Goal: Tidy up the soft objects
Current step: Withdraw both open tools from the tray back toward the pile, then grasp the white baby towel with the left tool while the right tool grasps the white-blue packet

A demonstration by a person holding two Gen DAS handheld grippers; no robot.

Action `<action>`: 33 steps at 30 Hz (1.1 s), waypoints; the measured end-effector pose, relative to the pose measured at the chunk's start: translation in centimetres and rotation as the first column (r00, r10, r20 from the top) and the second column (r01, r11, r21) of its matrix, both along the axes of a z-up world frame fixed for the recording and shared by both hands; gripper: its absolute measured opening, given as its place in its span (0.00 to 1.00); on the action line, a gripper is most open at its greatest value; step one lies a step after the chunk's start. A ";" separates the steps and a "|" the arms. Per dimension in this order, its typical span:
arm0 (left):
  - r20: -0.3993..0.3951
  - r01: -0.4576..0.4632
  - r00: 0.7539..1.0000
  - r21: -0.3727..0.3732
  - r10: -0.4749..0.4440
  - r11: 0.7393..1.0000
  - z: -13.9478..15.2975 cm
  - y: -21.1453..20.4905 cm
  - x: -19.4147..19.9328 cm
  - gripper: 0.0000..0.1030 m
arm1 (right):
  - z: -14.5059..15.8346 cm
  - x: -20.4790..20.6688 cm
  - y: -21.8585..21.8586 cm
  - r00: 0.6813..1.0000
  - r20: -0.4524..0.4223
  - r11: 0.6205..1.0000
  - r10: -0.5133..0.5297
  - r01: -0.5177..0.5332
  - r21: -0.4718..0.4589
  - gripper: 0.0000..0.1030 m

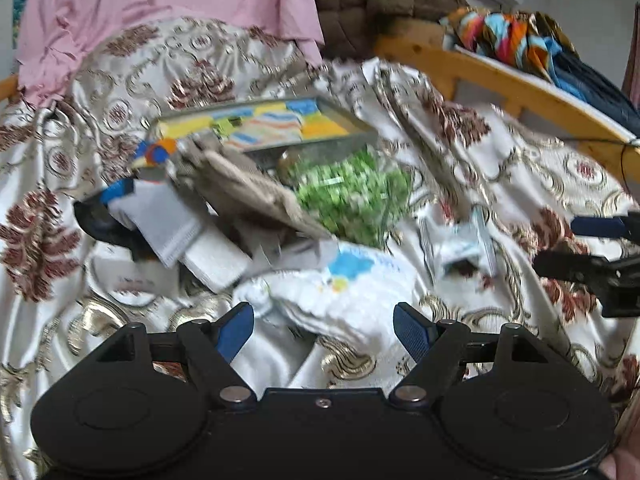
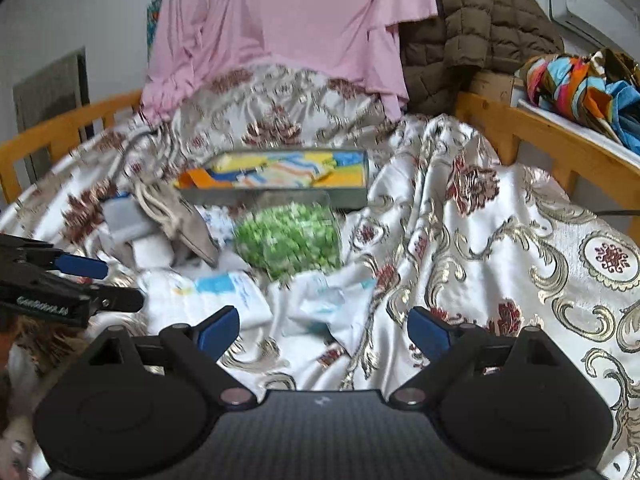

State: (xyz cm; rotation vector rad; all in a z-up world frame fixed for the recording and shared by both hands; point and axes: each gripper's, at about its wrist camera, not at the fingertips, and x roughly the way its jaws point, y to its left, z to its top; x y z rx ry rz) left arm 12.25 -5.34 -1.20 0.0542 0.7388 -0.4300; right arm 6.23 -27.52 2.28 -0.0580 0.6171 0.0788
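Both the left gripper and right gripper hung spread and empty over the patterned bedspread; the step looked like reaching, the left next closing on the white crinkly packet with blue print just ahead, near the shallow grey tray

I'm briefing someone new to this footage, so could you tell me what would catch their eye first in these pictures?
The bright green speckled bundle stands out in the middle of the bed, just in front of a metal tray holding colourful cloth. A pink garment hangs behind, over the white floral bedspread. Both the left gripper and right gripper are open and hold nothing.
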 end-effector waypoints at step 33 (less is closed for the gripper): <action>-0.271 -0.016 0.962 -0.194 -0.038 0.981 -3.2 -1.1 5.7 0.51 | -4.1 8.9 1.0 0.977 -0.095 0.949 0.188 -0.206 -0.238 0.92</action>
